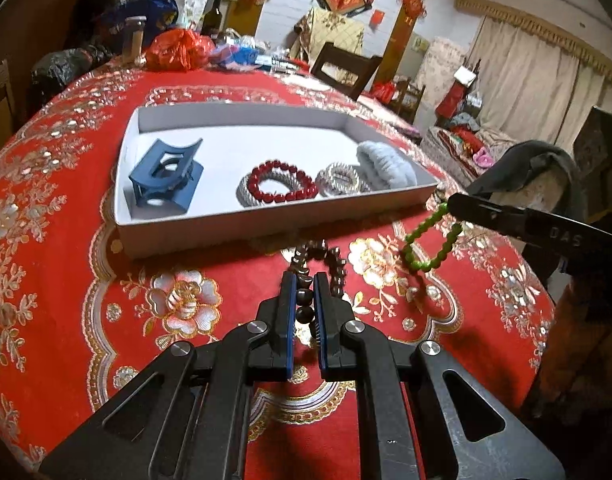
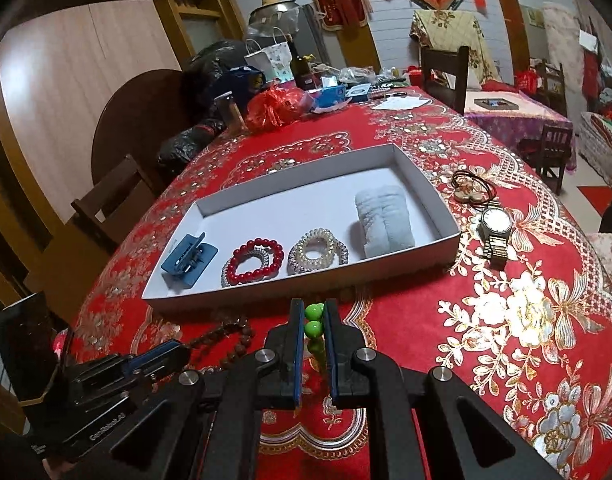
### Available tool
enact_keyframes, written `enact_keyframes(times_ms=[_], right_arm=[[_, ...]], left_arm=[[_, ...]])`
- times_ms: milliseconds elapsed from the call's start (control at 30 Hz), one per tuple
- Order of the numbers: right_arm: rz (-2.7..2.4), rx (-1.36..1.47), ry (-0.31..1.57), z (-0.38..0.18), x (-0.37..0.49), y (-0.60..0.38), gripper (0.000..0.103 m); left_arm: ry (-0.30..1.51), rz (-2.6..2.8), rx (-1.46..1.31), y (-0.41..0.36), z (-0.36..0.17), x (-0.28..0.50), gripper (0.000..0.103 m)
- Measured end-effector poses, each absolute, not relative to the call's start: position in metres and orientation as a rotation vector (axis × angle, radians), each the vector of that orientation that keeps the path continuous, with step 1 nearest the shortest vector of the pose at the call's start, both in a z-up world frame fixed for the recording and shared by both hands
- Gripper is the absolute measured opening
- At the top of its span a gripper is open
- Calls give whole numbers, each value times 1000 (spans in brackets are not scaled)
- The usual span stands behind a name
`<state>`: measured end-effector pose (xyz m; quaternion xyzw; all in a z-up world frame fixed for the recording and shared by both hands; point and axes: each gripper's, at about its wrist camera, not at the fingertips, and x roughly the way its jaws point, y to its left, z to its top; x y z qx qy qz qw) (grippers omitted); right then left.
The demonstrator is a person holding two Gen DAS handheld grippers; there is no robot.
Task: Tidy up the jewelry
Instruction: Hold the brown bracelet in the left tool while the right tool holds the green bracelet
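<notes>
**Both claws loaded, tray dead ahead**

The left claw [image 1: 305, 280] is clamped tight on a dark bead bracelet [image 1: 318, 258], the loop dangling off its tips just short of the white tray [image 1: 265, 224]. The right claw [image 2: 314, 308] is pinched shut on a green bead bracelet [image 2: 314, 320], and from the left view that loop hangs clear of the bench [image 1: 65, 280], near the tray's front right corner.

Inside the tray sit a blue hair clip [image 1: 165, 176], a red bead bracelet [image 1: 283, 180], coiled hair ties [image 1: 342, 178] and a pale fluffy band [image 1: 386, 164]. A watch [image 2: 494, 228] waits outside.

My call: carry each loop over the front wall high enough that the hanging beads clear it, aim for the bare floor behind the row, and open only once the beads settle.
</notes>
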<state>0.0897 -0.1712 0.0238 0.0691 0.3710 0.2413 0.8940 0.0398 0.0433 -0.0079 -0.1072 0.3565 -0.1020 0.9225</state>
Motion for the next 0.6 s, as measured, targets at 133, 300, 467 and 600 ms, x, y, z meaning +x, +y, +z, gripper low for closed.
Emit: enact_keyframes(times_ms=[133, 300, 467, 600], right_arm=[[501, 148, 767, 24, 90, -173, 9], [499, 153, 761, 26, 88, -176, 9], [487, 128, 766, 24, 87, -172, 9], [474, 114, 769, 23, 87, -170, 9]], left_arm=[[741, -198, -227, 45, -8, 43, 7], [743, -176, -230, 46, -9, 43, 7], [743, -180, -220, 45, -10, 42, 7], [743, -183, -215, 45, -10, 41, 7]])
